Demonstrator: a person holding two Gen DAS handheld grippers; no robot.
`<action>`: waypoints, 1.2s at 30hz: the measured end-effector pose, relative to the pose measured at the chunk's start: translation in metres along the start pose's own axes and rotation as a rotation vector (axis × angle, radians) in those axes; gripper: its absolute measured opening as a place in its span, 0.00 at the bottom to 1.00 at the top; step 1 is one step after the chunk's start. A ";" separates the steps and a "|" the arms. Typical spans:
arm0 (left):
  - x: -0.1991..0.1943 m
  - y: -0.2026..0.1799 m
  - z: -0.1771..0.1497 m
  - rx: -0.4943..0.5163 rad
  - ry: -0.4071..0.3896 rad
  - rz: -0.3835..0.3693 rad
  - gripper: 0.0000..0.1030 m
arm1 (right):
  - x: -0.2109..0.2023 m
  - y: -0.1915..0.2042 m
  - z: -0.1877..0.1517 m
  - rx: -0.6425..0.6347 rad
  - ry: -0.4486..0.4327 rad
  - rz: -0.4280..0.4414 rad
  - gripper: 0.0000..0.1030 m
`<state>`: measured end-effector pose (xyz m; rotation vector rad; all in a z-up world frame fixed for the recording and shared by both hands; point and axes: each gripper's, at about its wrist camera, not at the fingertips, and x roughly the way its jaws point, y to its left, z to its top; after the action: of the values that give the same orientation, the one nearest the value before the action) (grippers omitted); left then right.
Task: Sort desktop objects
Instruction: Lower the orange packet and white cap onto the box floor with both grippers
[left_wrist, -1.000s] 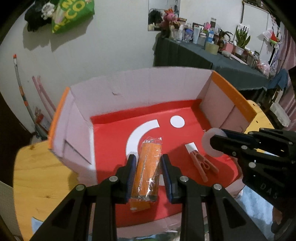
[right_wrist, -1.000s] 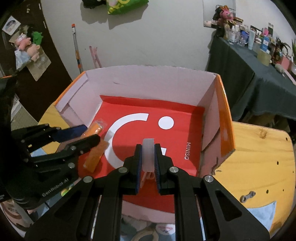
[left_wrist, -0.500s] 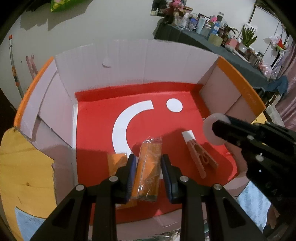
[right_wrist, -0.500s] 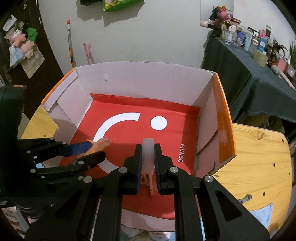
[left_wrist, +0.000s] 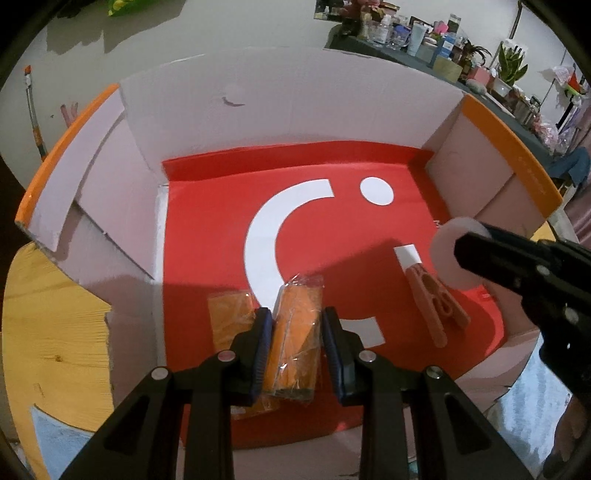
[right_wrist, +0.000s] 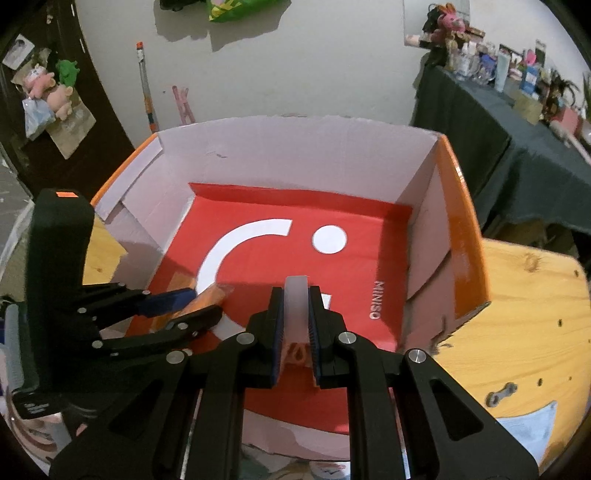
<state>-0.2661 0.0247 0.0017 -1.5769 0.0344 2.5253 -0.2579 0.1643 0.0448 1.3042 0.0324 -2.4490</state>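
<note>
Two orange packets (left_wrist: 295, 332), lower now.

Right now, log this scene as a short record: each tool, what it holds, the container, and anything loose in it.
left tool: shut on the orange packet, low over the box floor
right tool: shut on the white tape roll, held above the clothespin
box: open cardboard, white walls, orange rims, red liner with white logo
clothespin: pink, lying flat on the liner
flat orange packet: lying on the liner, left of the held one
table: wood, under the box
</note>
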 end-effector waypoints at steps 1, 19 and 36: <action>-0.001 0.002 -0.001 -0.002 0.000 0.002 0.29 | 0.001 0.001 0.000 0.000 0.005 0.011 0.11; -0.006 0.005 -0.005 0.016 -0.008 0.054 0.29 | 0.031 0.009 -0.012 0.025 0.110 0.114 0.11; -0.006 0.004 0.002 0.012 0.000 0.059 0.29 | 0.031 -0.003 -0.012 0.048 0.123 0.117 0.11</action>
<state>-0.2655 0.0199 0.0075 -1.5937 0.0967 2.5646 -0.2651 0.1603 0.0126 1.4343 -0.0694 -2.2821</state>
